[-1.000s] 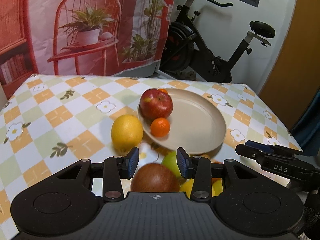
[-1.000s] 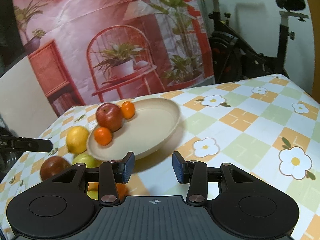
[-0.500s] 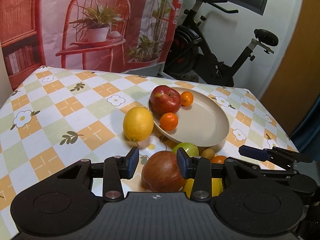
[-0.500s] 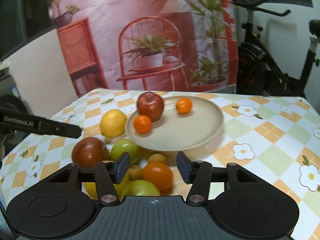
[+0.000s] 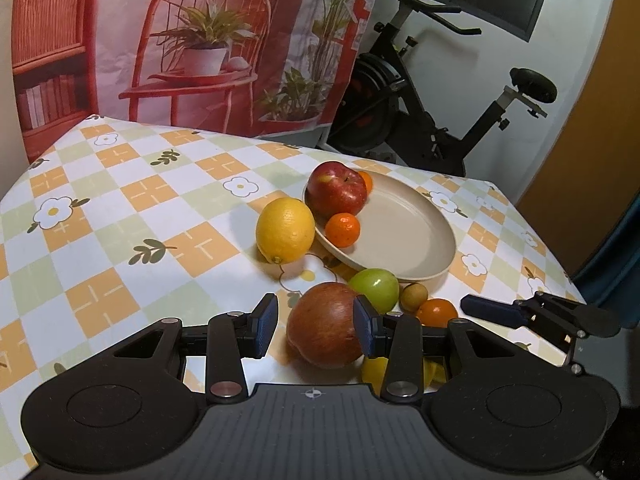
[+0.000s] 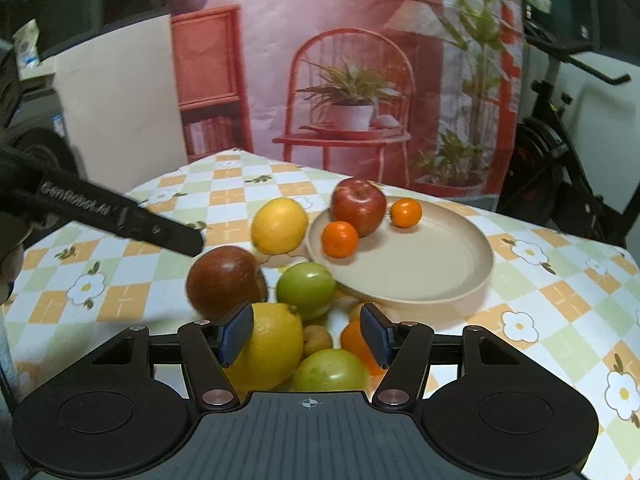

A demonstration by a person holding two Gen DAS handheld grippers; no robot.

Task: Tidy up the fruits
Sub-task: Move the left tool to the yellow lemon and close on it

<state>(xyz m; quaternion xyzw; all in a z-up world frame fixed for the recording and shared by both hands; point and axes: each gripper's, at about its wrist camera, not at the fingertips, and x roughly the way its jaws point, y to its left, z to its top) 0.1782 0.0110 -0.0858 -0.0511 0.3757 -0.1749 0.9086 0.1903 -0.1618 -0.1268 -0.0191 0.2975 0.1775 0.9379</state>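
Three fruits sit on plate (image 5: 432, 240); my left gripper (image 5: 316, 322), jaws apart, frames dark apple (image 5: 324, 324); right gripper (image 6: 308, 338) opening over pile, unclamped; next, I close left.

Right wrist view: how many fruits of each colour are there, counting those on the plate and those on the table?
Red apples: 2
Lemons: 2
Green apples: 2
Oranges: 3
Small brown fruits: 2
Total: 11

Dim warm light; soft shadows; fisheye-bent edges.
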